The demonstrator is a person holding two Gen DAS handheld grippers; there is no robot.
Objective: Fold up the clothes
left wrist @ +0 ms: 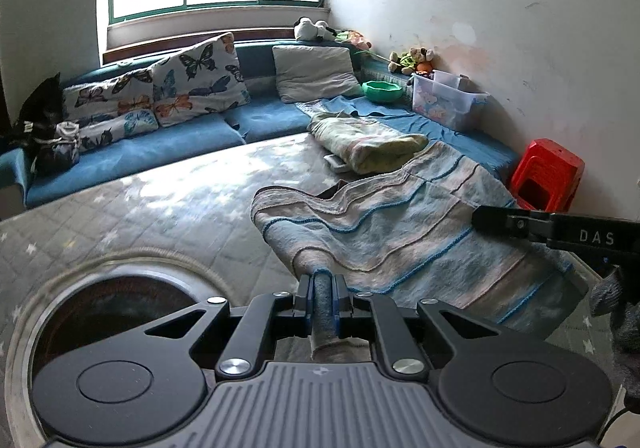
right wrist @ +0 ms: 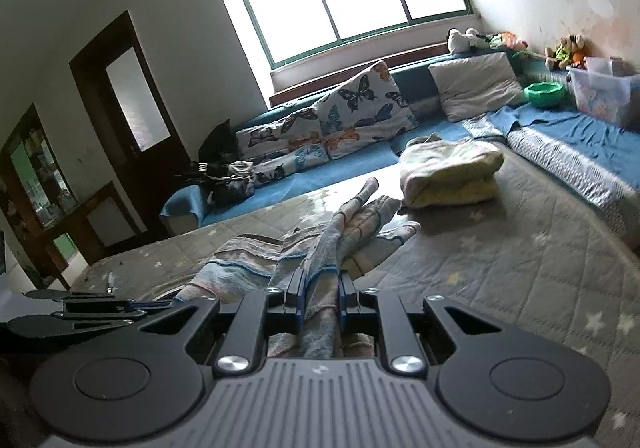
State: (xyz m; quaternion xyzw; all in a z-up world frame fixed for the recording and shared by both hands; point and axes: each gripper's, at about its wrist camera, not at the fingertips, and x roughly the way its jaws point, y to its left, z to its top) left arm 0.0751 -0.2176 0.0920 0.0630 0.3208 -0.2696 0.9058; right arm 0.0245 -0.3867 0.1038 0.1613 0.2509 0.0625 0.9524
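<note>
Striped garment [left wrist: 404, 224]: coarse, loosely knitted cloth. Bed cover [left wrist: 160, 216]: quilted, faintly sheened fabric. Stool [left wrist: 548, 176]: glossy red plastic. Fingers [left wrist: 304, 296]: matt black.

The right hand-held gripper [right wrist: 320, 298] pinches a bunched fold of the striped blue and grey garment [right wrist: 340, 232], whose far end lies on the quilted bed [right wrist: 500, 256]. A folded yellow blanket [right wrist: 452, 172] sits beyond it. The left hand-held gripper [right wrist: 160, 303] shows at lower left, touching the garment.

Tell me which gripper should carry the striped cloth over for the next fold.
Probably the left gripper: it pinches one edge of the striped cloth with the rest spread ahead of it. The right gripper holds a bunched part.
</note>
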